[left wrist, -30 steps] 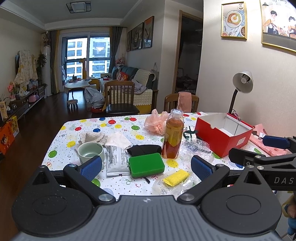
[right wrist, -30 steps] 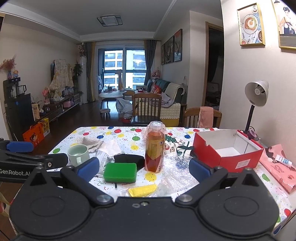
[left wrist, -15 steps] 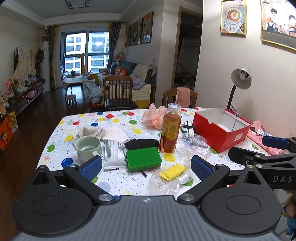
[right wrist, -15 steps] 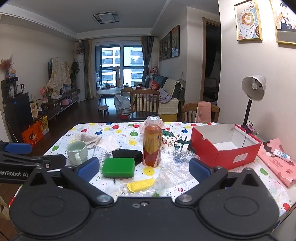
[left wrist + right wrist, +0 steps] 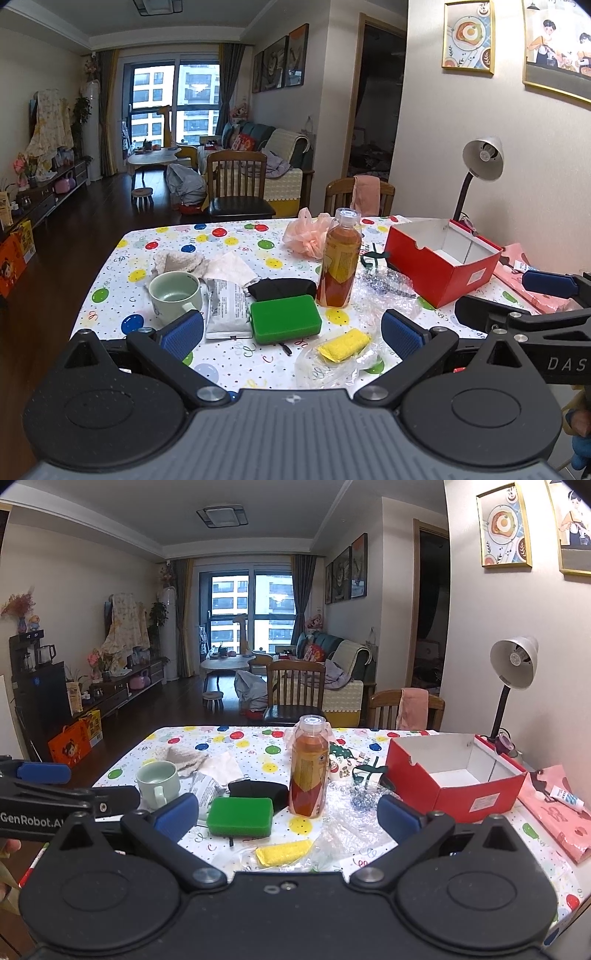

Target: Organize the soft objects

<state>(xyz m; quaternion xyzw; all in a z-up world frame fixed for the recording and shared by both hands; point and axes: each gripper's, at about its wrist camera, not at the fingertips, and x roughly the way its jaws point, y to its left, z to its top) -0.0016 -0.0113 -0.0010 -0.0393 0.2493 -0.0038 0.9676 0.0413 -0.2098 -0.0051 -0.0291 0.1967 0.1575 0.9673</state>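
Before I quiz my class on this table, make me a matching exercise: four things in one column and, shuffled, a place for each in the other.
Things:
1. green sponge
2. yellow sponge
3. mug
4. red box

Places:
A. far right, near the lamp
B. in clear plastic at the near edge
C. far left of the clutter
D. just in front of the black pouch

Pairs: 1-D, 2-B, 3-C, 4-A
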